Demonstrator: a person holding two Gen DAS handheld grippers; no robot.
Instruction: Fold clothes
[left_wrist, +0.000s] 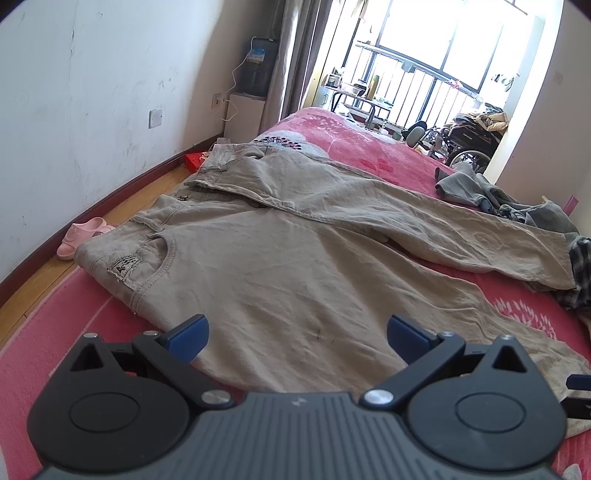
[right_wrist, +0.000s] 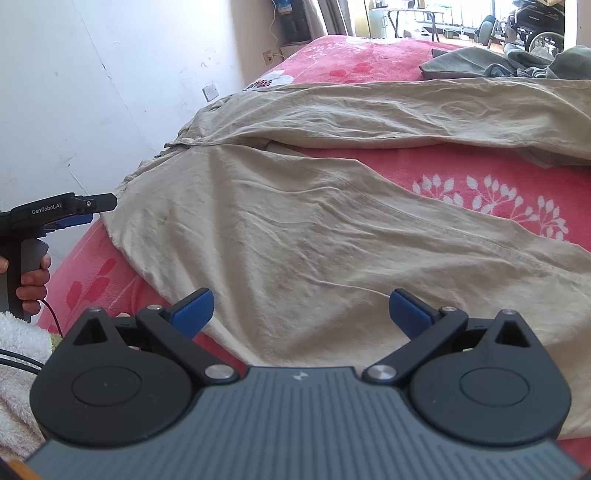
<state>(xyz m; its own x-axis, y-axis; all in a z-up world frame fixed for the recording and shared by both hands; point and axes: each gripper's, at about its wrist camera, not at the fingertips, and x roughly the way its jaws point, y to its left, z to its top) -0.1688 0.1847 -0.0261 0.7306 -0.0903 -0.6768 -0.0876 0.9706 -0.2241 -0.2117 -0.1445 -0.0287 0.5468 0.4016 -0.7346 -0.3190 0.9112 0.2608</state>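
A pair of beige trousers (left_wrist: 295, 258) lies spread flat on the red flowered bed cover (left_wrist: 369, 147), waist toward the left wall, legs running right. My left gripper (left_wrist: 297, 336) is open and empty, hovering above the near leg. In the right wrist view the trousers (right_wrist: 332, 240) fill the middle. My right gripper (right_wrist: 301, 310) is open and empty above the near leg's lower part. The left gripper (right_wrist: 79, 212) also shows at the far left of that view, held in a hand beside the trousers' edge.
A heap of grey and checked clothes (left_wrist: 517, 199) lies at the bed's far right. Pink slippers (left_wrist: 79, 236) and a red box (left_wrist: 194, 160) sit on the wooden floor by the white wall. A white towel (right_wrist: 18, 354) lies at the near left.
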